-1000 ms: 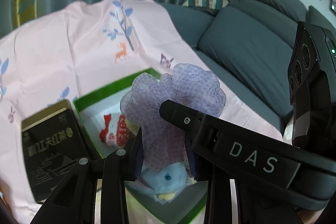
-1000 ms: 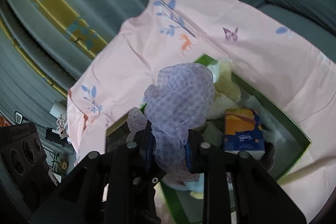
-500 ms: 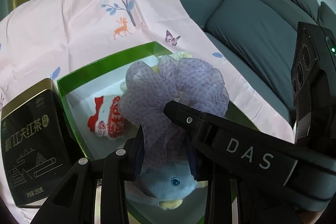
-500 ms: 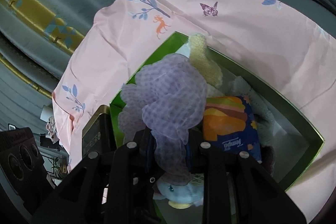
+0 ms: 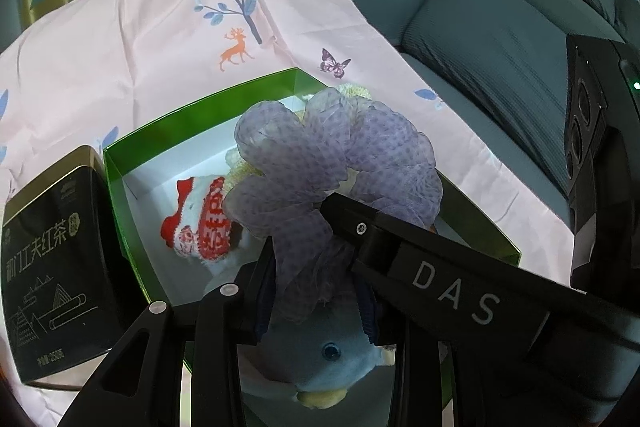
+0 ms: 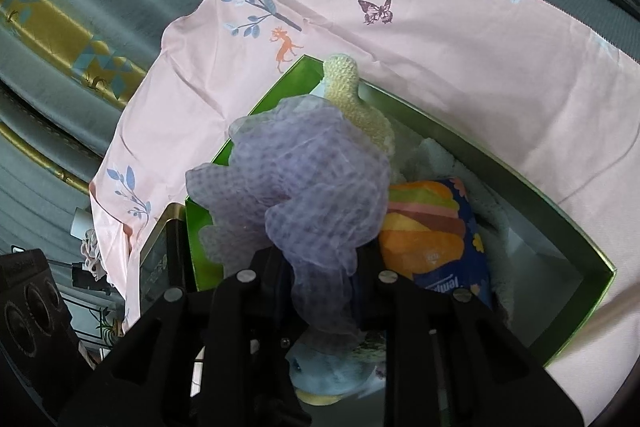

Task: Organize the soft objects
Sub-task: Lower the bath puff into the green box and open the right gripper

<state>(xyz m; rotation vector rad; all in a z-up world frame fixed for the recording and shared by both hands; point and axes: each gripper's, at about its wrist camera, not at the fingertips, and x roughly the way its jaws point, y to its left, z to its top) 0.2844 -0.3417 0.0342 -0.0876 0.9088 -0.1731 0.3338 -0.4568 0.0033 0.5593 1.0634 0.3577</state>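
Pink printed cloth (image 5: 160, 39) now fills less view; both grippers (image 5: 320, 279) (image 6: 324, 287), fingers clamping the purple mesh scrunchie (image 5: 340, 163), sit lower over the green box (image 5: 120, 163).

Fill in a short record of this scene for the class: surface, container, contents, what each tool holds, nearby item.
surface: pink printed cloth spread over a grey sofa
container: green box, open
contents: red-and-white knitted item, blue plush toy, tissue pack, cream knitted piece
left tool: shut on purple mesh scrunchie
right tool: shut on the same scrunchie, above the box
nearby item: black tea tin beside the box
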